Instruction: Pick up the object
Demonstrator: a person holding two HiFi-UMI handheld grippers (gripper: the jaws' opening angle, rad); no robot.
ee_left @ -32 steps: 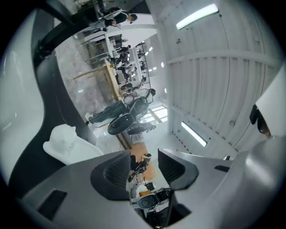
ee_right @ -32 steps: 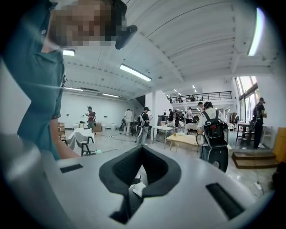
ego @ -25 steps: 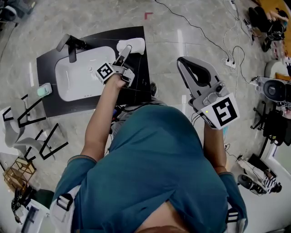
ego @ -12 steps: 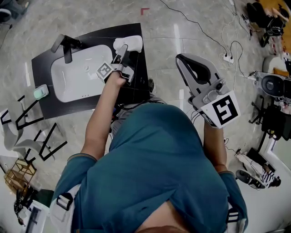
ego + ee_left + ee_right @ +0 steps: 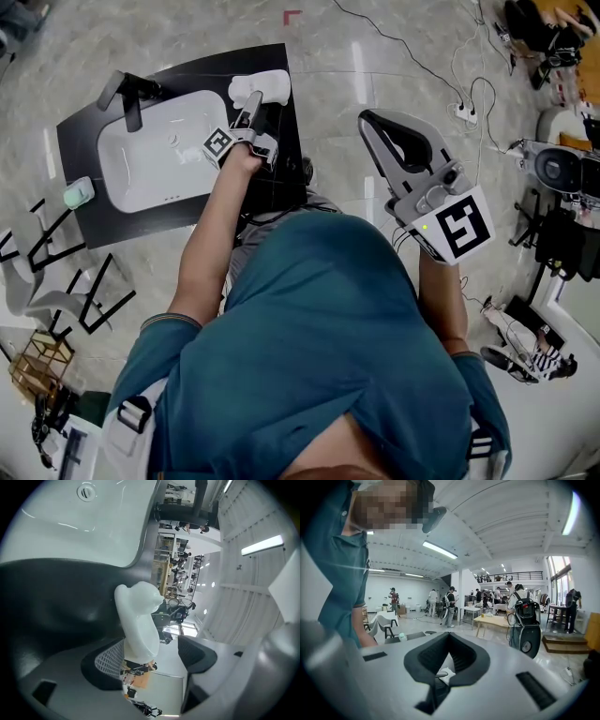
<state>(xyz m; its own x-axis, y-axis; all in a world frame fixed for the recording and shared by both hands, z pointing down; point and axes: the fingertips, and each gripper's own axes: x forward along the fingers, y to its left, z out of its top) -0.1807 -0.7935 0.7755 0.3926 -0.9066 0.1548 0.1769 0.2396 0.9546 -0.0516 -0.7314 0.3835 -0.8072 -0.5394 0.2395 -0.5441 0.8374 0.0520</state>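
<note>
Early in the pick-up, judging by the layout: nothing lifted yet.

Reaching across the black table (image 5: pixel 281 155) with the left gripper (image 5: pixel 251 103), beyond the white sink (image 5: pixel 150 164) toward the far right corner. Lying there on the table, near the sink: the white object (image 5: pixel 262 86) (rounded, bottle-like, smooth). Have just been spreading the jaws, now wide apart, with the object's lower end between them: close against one pad, well clear of the other, not pinched. Holding nothing, then.

Holding the right gripper (image 5: pixel 366 120) off to the side, well apart from the table, tips together and empty.

Approach made, in other words; grasp and lift outstanding. Left to do, at a guess: square up so both pads face the object, close on it, check for a firm hold on that slick surface, then raise it clear of the table.
</note>
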